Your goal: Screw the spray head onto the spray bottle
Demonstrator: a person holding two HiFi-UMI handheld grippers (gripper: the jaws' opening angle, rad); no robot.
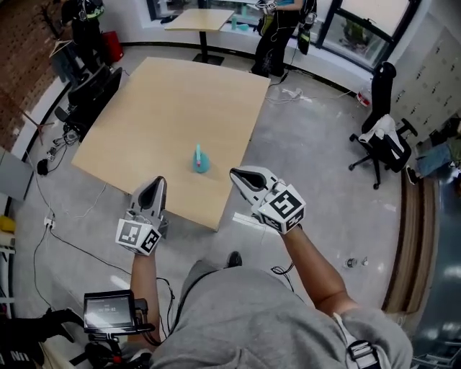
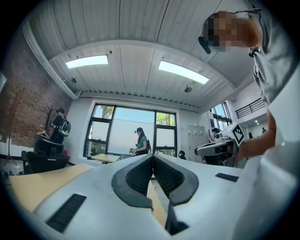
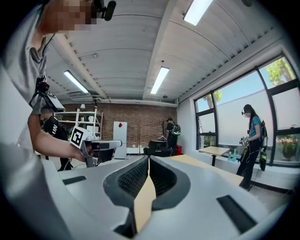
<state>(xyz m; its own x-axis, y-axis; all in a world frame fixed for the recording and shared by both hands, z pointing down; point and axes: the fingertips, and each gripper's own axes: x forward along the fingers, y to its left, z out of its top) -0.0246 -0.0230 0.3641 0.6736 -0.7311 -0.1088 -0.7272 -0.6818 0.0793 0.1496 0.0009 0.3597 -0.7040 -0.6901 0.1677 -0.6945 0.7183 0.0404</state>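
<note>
A small teal spray bottle (image 1: pixel 200 161) stands on the wooden table (image 1: pixel 173 108) close to its near edge; I cannot make out the spray head apart from it. My left gripper (image 1: pixel 158 183) hovers over the near edge to the bottle's left, jaws shut and empty. To the bottle's right, off the table's corner, my right gripper (image 1: pixel 236 175) is also shut with nothing in it. In the left gripper view the left gripper (image 2: pixel 152 157) shows its jaws meeting, and the right gripper (image 2: pixel 226 146) shows at the right. The right gripper (image 3: pixel 148 160) is likewise shut in its own view.
A black office chair (image 1: pixel 380 141) with clothing stands on the floor at the right. Another table (image 1: pixel 199 19) and a person (image 1: pixel 278 34) are at the far end. Dark chairs (image 1: pixel 94 92) and cables line the left wall. A small screen (image 1: pixel 108 313) sits at lower left.
</note>
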